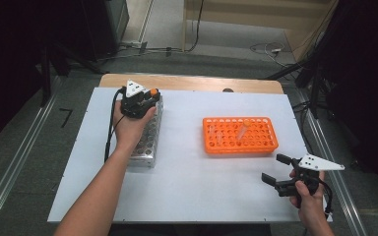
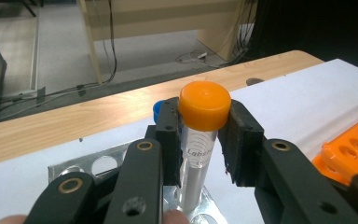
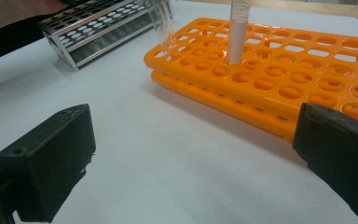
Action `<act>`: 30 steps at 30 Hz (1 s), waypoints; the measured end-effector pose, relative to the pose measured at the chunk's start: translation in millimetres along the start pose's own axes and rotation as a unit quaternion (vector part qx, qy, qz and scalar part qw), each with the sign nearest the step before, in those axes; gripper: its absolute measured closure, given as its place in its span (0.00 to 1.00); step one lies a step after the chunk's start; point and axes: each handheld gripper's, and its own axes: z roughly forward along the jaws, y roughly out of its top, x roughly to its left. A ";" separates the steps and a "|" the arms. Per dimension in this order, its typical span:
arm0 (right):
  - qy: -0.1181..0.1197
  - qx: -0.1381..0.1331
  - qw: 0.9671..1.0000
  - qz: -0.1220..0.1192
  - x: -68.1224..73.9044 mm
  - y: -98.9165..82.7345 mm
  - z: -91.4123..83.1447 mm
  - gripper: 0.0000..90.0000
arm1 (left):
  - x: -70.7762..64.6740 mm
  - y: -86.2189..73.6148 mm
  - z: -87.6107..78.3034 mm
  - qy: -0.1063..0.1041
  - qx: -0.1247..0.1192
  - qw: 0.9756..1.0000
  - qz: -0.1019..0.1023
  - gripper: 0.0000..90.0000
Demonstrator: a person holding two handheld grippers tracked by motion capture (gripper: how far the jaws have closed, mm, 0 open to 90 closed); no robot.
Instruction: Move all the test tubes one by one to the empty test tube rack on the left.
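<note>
Tubes stand in orange rack — left hand-held gripper clamps orange-capped tube; right hand-held gripper apart.

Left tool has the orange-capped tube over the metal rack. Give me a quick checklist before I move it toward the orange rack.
1. Grip: left tool shut on the orange-capped tube, pads beside the cap: ok.
2. Tube upright: ok.
3. Tube bottom free of the metal rack: cannot tell.
4. Blue-capped tube close behind the left pad, contact: cannot tell.
5. Orange rack has free holes: ok.
6. Right tool open, apart from the orange rack: ok.
</note>
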 end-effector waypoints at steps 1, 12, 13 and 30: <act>0.000 0.000 1.000 0.000 0.0 0.0 0.0 0.00 | -0.3 0.1 -0.1 0.001 0.000 1.000 0.000 0.78; 0.000 -0.001 1.000 -0.002 0.2 0.3 -0.3 0.00 | 0.4 -0.1 -1.7 0.006 0.003 1.000 -0.003 0.75; 0.000 0.000 1.000 -0.003 0.2 0.3 -0.2 0.00 | 0.6 0.0 -1.9 0.006 0.003 1.000 -0.003 0.74; 0.000 -0.005 1.000 0.001 0.3 1.6 1.2 0.00 | 0.3 0.5 -22.5 -0.023 -0.012 0.999 -0.035 0.26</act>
